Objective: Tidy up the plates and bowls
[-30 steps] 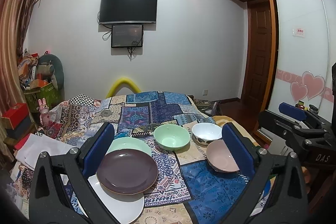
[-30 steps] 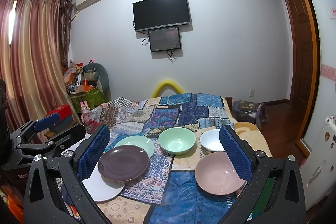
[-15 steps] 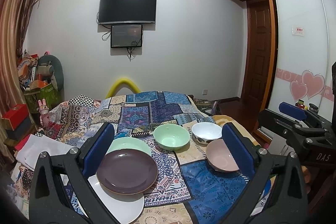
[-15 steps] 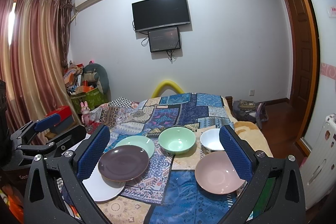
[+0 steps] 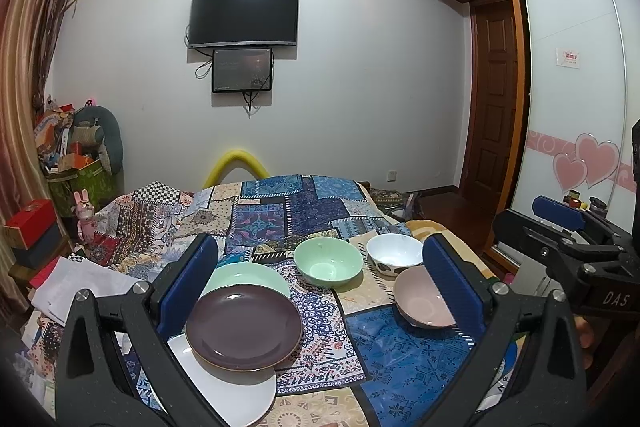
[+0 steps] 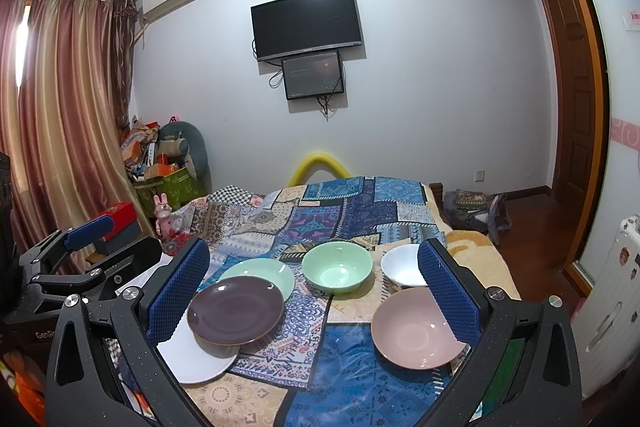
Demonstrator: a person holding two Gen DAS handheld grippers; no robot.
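Both grippers, left and right, hung wide open over the patchwork cloth, holding nothing. Nearest, a purple plate overlapped a white plate, probably touching. Beyond: pink bowl, mint plate, mint bowl, white bowl.

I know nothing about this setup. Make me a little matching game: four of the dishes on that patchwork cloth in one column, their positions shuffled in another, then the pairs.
1. purple plate
2. green bowl
3. white bowl
4. pink bowl

A. nearest the cameras, right side
B. far row, rightmost
C. overlapping the white plate
D. far row, middle, beside the green plate

Pairs: 1-C, 2-D, 3-B, 4-A
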